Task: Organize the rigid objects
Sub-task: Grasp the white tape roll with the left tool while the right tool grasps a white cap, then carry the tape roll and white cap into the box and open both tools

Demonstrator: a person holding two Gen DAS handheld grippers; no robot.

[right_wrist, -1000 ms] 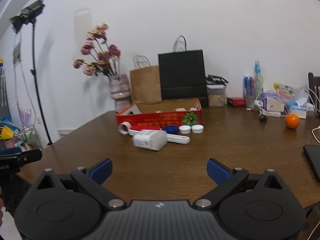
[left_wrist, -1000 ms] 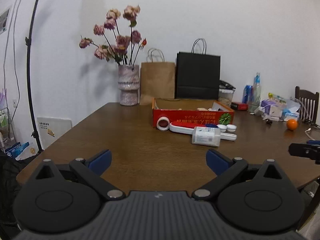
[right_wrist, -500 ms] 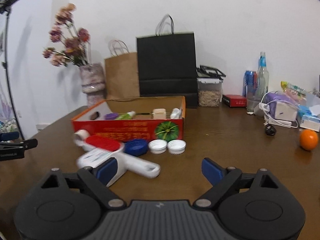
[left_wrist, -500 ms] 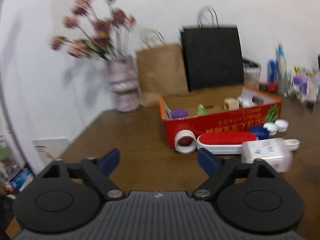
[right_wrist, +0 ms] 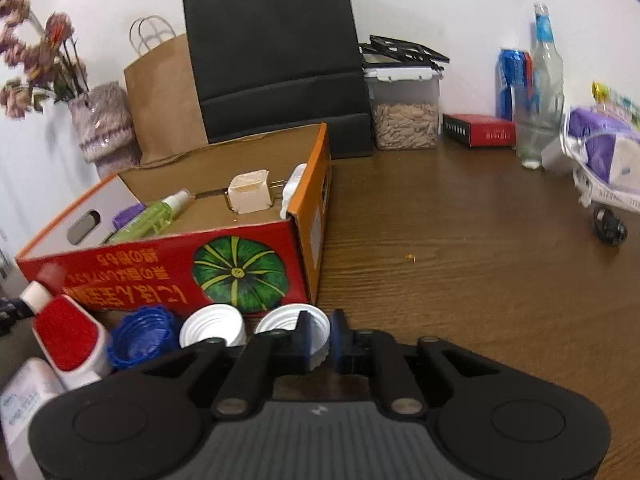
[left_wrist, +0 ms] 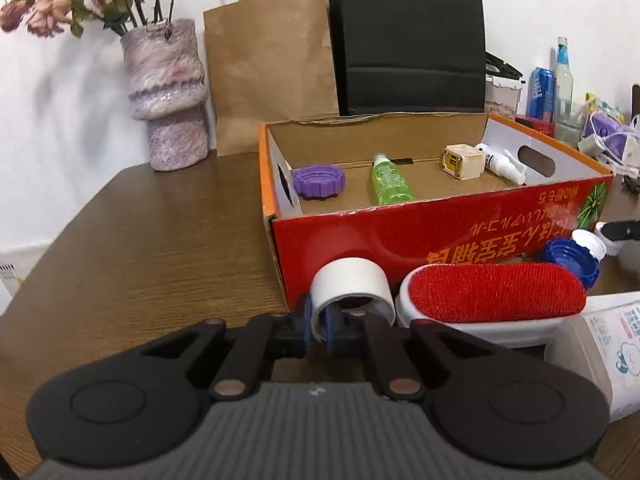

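A red cardboard box [left_wrist: 436,236] stands on the brown table and also shows in the right wrist view [right_wrist: 168,268]. It holds a purple cap [left_wrist: 318,182], a green bottle [left_wrist: 390,180], a beige cube [left_wrist: 460,160] and a white spray bottle [left_wrist: 502,162]. My left gripper [left_wrist: 318,324] is shut on the rim of a white tape roll [left_wrist: 350,284] in front of the box. My right gripper [right_wrist: 320,340] is shut on the rim of a white cap [right_wrist: 294,322]. Beside it lie a second white cap [right_wrist: 212,330], a blue cap [right_wrist: 140,342] and a red lint brush [right_wrist: 66,338].
A white plastic bottle [left_wrist: 608,344] lies at the right of the lint brush [left_wrist: 496,292]. Behind the box stand a vase [left_wrist: 168,96], a brown paper bag [left_wrist: 272,68] and a black bag [left_wrist: 408,36]. A seed container [right_wrist: 404,120], cans and bottles [right_wrist: 540,76] crowd the back right.
Both grippers moved forward to the objects in front of the box and closed: the left on the tape roll, the right on a white cap.
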